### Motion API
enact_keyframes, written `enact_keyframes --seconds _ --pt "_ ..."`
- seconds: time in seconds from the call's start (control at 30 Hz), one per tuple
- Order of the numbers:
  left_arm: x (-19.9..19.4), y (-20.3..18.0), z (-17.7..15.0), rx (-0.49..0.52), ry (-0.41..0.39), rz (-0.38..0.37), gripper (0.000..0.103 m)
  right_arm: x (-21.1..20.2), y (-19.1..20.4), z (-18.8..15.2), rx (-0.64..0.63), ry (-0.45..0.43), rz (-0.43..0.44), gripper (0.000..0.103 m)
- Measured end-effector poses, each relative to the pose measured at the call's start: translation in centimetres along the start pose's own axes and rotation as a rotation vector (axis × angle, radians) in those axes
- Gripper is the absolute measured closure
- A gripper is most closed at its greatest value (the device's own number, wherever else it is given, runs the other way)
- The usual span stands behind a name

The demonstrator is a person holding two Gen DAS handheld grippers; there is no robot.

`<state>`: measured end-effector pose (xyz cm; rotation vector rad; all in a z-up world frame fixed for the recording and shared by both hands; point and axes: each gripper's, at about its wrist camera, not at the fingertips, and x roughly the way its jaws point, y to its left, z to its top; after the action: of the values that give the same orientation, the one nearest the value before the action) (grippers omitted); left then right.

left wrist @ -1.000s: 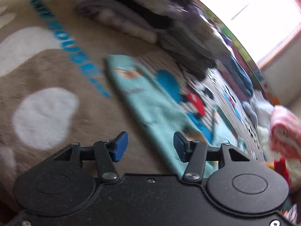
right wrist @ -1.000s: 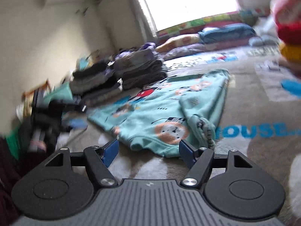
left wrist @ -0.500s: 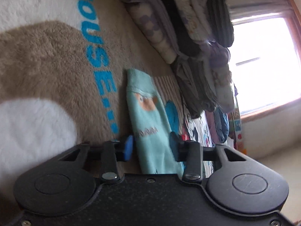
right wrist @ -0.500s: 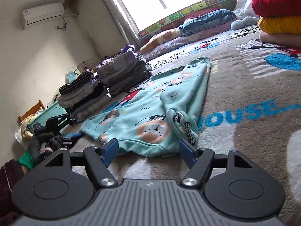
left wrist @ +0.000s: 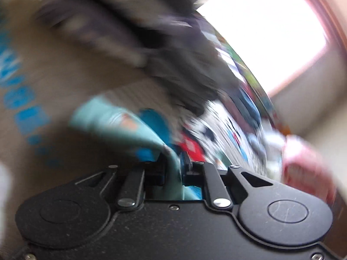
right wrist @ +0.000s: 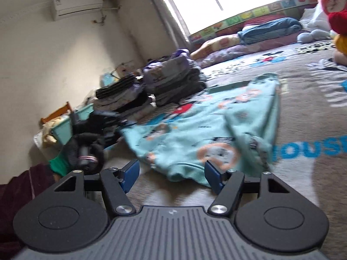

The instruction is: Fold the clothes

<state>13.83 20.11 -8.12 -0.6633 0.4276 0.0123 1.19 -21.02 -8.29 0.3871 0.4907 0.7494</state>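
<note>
Garment (left wrist: 121, 125): in the left wrist view, heavily blurred, teal cloth now sits clamped between the left gripper's (left wrist: 173, 164) fingers, which stood apart half a second ago. So a fold is likely starting.

In the right wrist view, it lies spread on the blanket (right wrist: 303, 173); right gripper (right wrist: 171, 173) fingers remain apart, near its near hem.

The teal garment (right wrist: 208, 130) looks soft, matt knit cloth; the blanket (right wrist: 303, 173) beneath is fuzzy, plush pile; the right tongs (right wrist: 172, 172) are matt black plastic with blue pads (right wrist: 213, 174) and shiny metal rivets.
</note>
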Motion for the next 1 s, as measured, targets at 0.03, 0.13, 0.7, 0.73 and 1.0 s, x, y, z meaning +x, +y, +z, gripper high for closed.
enact_keyframes --seconds 0.03,0.13,0.7,0.73,1.0 --pt "-0.1 -2.2 -0.4 0.116 -0.006 -0.002 0.093 0.1 0.2 0.2 0.019 -0.006 0.014 0.037" --pt "-0.1 -7.9 -3.2 0.445 -0.008 -0.018 0.093 0.4 -0.1 1.0 0.124 -0.054 0.048 0.037" --pt "-4.8 -8.1 -4.4 0.618 0.18 -0.298 0.055 6.9 -3.9 0.5 0.631 -0.103 -0.037 0.036" --pt "-5.1 -7.4 -3.5 0.573 0.162 -0.281 0.055 7.3 -4.1 0.6 0.658 -0.106 -0.055 0.036" --pt "-4.5 -5.9 -1.4 0.43 0.146 -0.239 0.055 11.9 -4.6 2.5 0.694 -0.133 -0.274 0.036"
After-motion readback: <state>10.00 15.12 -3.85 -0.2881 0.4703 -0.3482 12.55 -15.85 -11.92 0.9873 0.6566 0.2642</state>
